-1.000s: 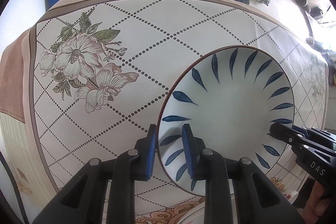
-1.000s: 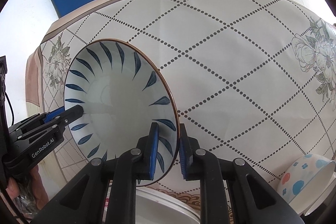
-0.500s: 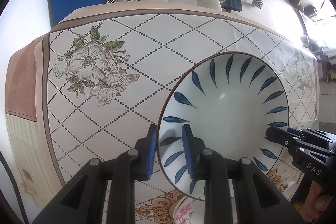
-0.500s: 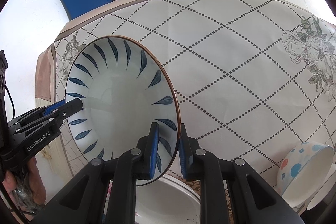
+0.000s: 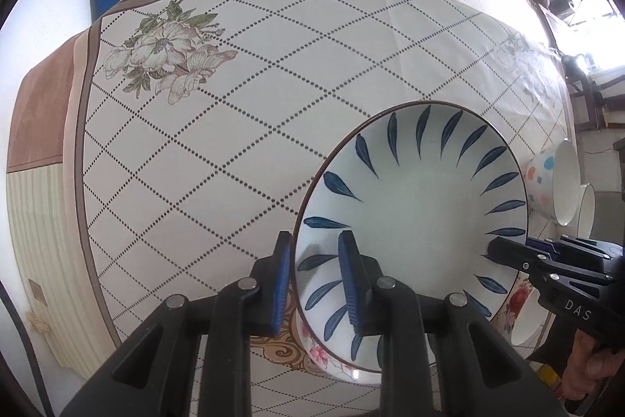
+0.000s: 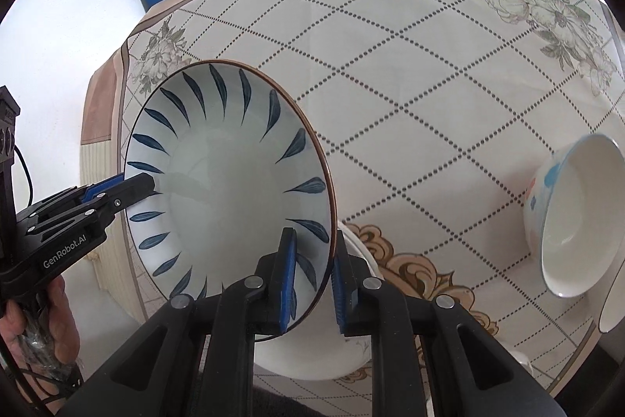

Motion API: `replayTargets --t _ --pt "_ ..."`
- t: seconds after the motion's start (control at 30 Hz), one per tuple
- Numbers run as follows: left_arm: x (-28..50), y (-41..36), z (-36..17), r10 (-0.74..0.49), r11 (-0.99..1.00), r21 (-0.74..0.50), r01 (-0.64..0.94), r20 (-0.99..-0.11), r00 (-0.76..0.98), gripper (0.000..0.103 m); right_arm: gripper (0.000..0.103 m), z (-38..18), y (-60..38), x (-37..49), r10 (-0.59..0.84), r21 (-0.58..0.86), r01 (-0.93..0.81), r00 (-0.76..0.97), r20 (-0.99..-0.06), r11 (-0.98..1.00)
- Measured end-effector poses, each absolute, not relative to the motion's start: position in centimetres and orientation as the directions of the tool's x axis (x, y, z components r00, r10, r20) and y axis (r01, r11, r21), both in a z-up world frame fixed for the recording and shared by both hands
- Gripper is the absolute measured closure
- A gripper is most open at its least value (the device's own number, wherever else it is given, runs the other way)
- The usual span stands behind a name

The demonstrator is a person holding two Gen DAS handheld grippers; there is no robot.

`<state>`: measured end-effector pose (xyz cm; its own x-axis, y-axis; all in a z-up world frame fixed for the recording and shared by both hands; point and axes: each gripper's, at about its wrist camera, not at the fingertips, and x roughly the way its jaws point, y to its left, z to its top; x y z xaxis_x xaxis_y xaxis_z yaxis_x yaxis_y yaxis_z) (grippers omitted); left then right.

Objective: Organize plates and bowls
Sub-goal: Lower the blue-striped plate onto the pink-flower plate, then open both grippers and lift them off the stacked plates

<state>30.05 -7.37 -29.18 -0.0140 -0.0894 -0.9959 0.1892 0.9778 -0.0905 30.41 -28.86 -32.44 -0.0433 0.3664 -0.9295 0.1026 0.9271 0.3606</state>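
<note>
The blue-leaf bowl (image 5: 414, 217) hangs between both grippers: left gripper (image 5: 316, 276) fingers pinch its left rim, right gripper (image 6: 312, 272) fingers pinch its right rim.

Blue-leaf bowl (image 6: 230, 178) held off the counter (image 6: 410, 73), tilted, its inside facing the camera. Right tool (image 6: 312, 276) clamps the bowl's near rim, one blue pad inside, one outside. Left tool (image 6: 129, 188) grips the rim on the bowl's left side; a hand (image 6: 23, 323) holds it below. White dish (image 6: 312, 350) lies just under the bowl's near edge. Dotted bowl (image 6: 574, 213), tipped on its side, sits well to the right of the blue-leaf bowl.
</note>
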Motion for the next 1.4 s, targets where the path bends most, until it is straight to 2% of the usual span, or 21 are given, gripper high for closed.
replayTargets --t 0.5,0.77,1.13,1.4 --pt "24.2 -8.0 -33.4 -0.049 0.977 -0.069 0.203 -0.993 -0.106 0.082 0.085 -36.5 -29.0 21.2 0.359 0.347 0.108 -0.124 -0.925 0.932" --pt "23.7 -9.0 -34.8 -0.019 0.977 -0.044 0.209 -0.993 -0.120 0.082 0.085 -38.4 -27.1 22.2 0.329 0.317 0.100 -0.138 -0.934 0.943" --pt "23.5 -9.9 -35.7 -0.011 0.982 -0.034 0.186 -0.992 -0.123 0.082 0.086 -38.3 -27.2 22.5 0.297 0.285 0.099 -0.144 -0.944 0.953" --pt "23.7 -8.9 -36.7 -0.052 0.990 -0.075 0.120 -0.982 -0.182 0.080 0.077 -38.7 -28.1 22.9 0.357 0.329 0.177 -0.163 -0.920 0.928"
